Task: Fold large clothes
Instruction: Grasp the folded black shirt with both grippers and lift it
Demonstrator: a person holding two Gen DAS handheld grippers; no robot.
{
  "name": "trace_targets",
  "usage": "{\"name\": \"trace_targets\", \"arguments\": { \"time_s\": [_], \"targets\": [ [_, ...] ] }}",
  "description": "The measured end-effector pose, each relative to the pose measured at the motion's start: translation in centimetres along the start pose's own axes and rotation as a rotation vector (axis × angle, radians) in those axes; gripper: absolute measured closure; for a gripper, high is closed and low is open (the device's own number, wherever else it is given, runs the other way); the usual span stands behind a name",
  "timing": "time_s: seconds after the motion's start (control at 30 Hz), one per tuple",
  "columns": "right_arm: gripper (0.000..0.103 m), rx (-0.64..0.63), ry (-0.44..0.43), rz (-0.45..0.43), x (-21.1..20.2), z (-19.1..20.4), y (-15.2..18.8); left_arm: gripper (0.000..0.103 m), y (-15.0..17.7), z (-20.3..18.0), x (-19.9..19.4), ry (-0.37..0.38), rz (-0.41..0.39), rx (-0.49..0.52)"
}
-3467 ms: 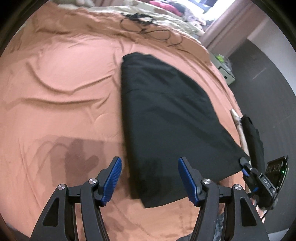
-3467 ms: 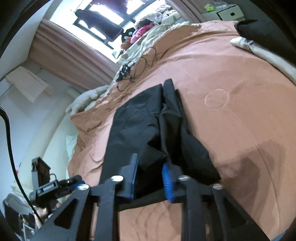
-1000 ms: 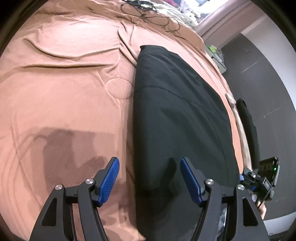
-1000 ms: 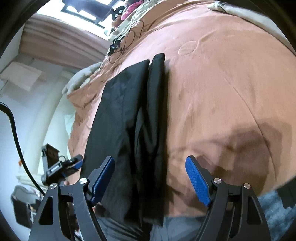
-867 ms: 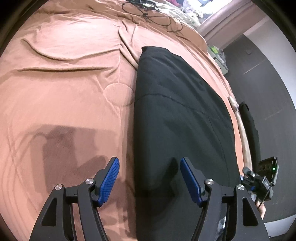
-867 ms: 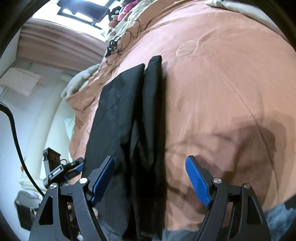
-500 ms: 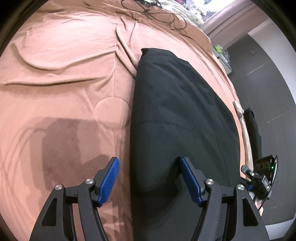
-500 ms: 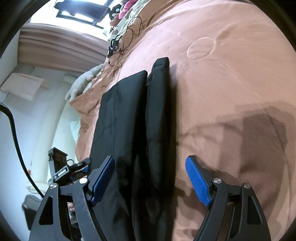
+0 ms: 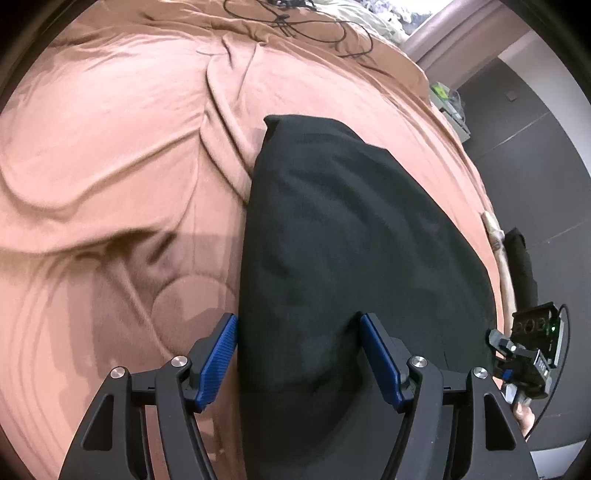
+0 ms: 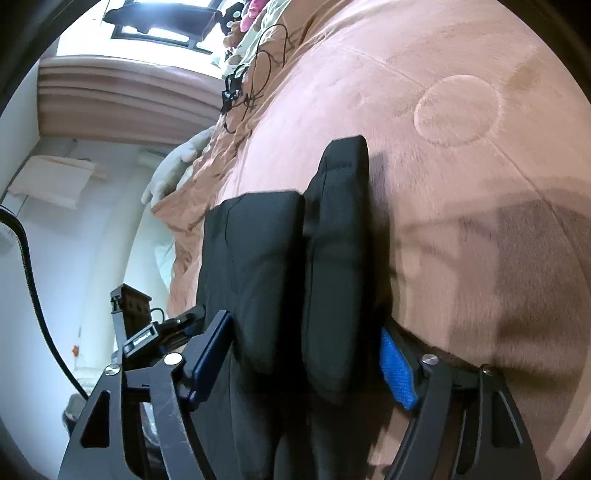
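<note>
The black garment point(image 9: 354, 258) lies lengthwise on the brown bedspread point(image 9: 110, 147). The left gripper point(image 9: 299, 356) stands open astride its near edge; the right gripper point(image 10: 306, 358) is closing around its folds. Both should bite evenly before lifting.

A bed point(image 9: 110, 155) under a rumpled rust-brown cover fills most of both views. Black cables point(image 9: 306, 22) lie tangled on it toward twelve o'clock, with a heap of pale and pink laundry point(image 10: 255, 22) beyond. At eleven o'clock in the right view a bright window point(image 10: 155, 22) sits above a brownish curtain point(image 10: 122, 107), and a white wall point(image 10: 74, 240) runs down at nine. In the left view a dark grey wall point(image 9: 535, 155) stands at three o'clock, a small white cabinet point(image 9: 452, 110) against it at two.
</note>
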State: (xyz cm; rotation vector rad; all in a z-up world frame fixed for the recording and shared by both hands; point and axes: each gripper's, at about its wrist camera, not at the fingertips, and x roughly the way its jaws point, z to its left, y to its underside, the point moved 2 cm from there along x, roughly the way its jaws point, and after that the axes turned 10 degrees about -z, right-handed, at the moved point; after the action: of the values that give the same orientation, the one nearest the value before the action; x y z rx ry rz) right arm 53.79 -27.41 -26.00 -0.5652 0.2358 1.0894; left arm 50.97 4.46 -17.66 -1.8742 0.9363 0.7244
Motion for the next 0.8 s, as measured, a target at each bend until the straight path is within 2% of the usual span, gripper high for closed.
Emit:
{"name": "trace_targets", "arguments": {
  "time_s": [0.1, 0.27, 0.33, 0.4, 0.5, 0.63, 0.8],
  "targets": [
    [0.037, 0.012, -0.003, 0.003, 0.3, -0.3, -0.4, 0.034, -0.8, 0.0, 0.7, -0.003, 0.001, 0.0],
    [0.041, 0.002, 0.013, 0.015, 1.2, 0.2, -0.7, 0.035, -1.9, -0.3, 1.8, -0.02, 0.002, -0.019],
    [0.05, -0.005, 0.017, 0.019, 1.0, 0.1, -0.6, 0.04, -1.9, -0.8, 1.6, -0.044, -0.002, -0.014],
    [0.068, 0.003, 0.001, 0.023, 1.3, 0.2, -0.6, 0.047, -1.6, -1.4, 1.1, -0.064, -0.015, 0.006],
    [0.08, -0.006, -0.027, 0.009, 0.8, 0.9, -0.5, 0.061, -1.5, -2.0, 0.0, -0.063, -0.037, 0.013],
    [0.085, -0.07, -0.037, -0.023, -0.8, 3.3, -0.3, 0.074, -1.5, -3.2, -2.2, -0.045, -0.069, 0.027],
    [0.087, -0.149, -0.045, -0.087, -3.8, 6.6, 0.3, 0.079, -1.2, -4.6, -5.4, -0.029, -0.129, 0.056]
  ]
}}
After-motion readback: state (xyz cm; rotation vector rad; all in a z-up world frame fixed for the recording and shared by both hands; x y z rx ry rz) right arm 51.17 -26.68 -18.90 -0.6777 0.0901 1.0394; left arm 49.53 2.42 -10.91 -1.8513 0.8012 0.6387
